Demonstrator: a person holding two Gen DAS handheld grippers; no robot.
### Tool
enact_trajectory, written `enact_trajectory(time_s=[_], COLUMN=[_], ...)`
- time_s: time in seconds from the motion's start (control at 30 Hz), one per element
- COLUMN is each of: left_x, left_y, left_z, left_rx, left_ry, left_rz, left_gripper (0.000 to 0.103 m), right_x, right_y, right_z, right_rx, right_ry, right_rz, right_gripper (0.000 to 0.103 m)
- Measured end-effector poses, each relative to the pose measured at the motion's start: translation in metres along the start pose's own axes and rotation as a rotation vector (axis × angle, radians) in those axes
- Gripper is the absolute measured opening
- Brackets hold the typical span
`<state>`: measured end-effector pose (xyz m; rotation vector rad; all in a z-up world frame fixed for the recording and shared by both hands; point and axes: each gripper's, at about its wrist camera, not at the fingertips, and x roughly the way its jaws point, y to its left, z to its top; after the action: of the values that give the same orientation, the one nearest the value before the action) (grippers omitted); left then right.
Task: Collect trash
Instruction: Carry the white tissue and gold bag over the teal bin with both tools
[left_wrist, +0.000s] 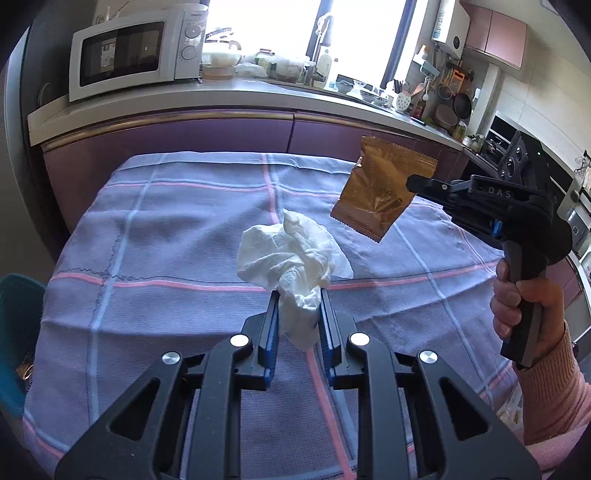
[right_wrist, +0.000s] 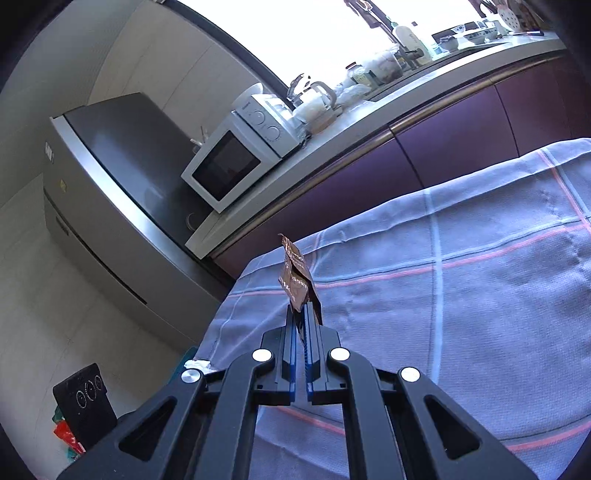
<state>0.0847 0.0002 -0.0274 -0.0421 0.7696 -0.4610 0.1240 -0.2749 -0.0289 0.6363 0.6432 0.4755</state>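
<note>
— What have you got in each claw?

— My left gripper (left_wrist: 297, 295) is pinched on a crumpled white tissue (left_wrist: 291, 258). The blue pads press its lower end from both sides, and the rest billows out past the fingertips, clear of the checked tablecloth (left_wrist: 166, 258)

— And the right one?

— My right gripper (right_wrist: 303, 312) is closed almost flat on a brown foil wrapper (right_wrist: 295, 273). From my own camera I see it edge-on, sticking up out of the tips. From the left camera it shows broadside, a golden-brown sachet with crimped edges, hanging in the air above the far right part of the cloth, held by one edge

— So both pieces of rubbish are off the table?

— Yes, neither touches the cloth. The wrapper sits higher and further right than the tissue, well apart from it

— Anything else nearby?

— My right hand (left_wrist: 524, 306), in a pink sleeve (left_wrist: 554, 387), grips the handle. A teal container (left_wrist: 18, 332) sits past the table's left edge, and a white microwave (left_wrist: 136, 51) stands on the counter behind
</note>
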Motion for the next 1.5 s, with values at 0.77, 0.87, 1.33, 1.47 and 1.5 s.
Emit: enact_trajectory(time_s=[0.77, 0.87, 1.33, 1.47, 1.5], left_x=[-0.061, -0.068, -0.096, -0.101, -0.102], left_y=[0.064, 0.070, 0.095, 0.102, 0.104], left_z=[-0.023, -0.025, -0.035, -0.037, -0.037], left_rx=[-0.107, -0.119, -0.167, -0.179, -0.183], left_ry=[-0.078, -0.086, -0.119, -0.124, -0.125], left_rz=[0.140, 0.156, 0.213, 0.222, 0.224], left_gripper=[0.020, 0.020, 0.020, 0.020, 0.020], right_x=[0.027, 0.033, 0.058, 0.066, 0.069], right_y=[0.067, 0.073, 0.102, 0.110, 0.111], right_z=[-0.042, -0.045, -0.056, -0.058, -0.059], right_rx=[-0.051, -0.055, -0.083, -0.094, -0.097], right_ry=[0.120, 0.135, 0.205, 0.224, 0.229], right_rz=[0.170, 0.183, 0.248, 0.260, 0.263], right_gripper=[0.003, 0.003, 0.003, 0.003, 0.003])
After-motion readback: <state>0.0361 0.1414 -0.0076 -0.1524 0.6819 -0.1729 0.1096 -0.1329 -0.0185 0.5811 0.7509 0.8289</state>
